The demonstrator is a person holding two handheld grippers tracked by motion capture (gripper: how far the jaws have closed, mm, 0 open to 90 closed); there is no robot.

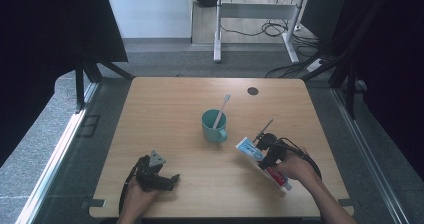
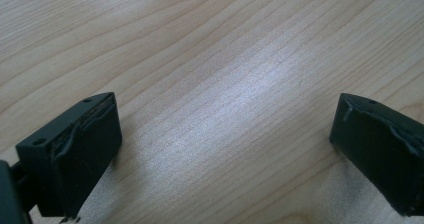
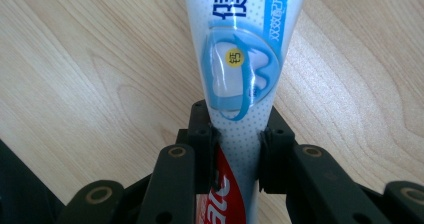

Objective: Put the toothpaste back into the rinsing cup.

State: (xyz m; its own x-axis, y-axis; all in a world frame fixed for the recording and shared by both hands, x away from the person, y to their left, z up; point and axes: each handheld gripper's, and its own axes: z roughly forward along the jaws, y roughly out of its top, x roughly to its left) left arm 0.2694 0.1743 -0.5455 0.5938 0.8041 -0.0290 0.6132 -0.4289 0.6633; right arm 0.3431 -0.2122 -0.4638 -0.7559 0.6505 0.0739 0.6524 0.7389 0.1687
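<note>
The tube (image 3: 240,69) of toothpaste is closest to the lens in the right gripper view: the two black jaws of the right gripper (image 3: 236,159) press on it from both sides, near the place where the red print begins. In the high view the tube (image 1: 249,149) lies slanted at the front right part of the table (image 1: 165,99), its white and blue end toward the cup (image 1: 214,126) and its red end near the person's hand. I cannot tell if it rests on the wood or is a little above it.

The green cup stands near the middle of the table, just beside the tube's blue end, and a toothbrush (image 1: 222,110) leans upright inside it.

The left gripper (image 2: 225,144) is wide open with nothing between the jaws, over bare wood; in the high view it (image 1: 161,176) sits at the front left, well apart from the cup.

As I judge it, the grasp on the tube is done. The toothbrush is already in the cup. Carrying the tube to the cup, probably to put it inside, is not yet done.
</note>
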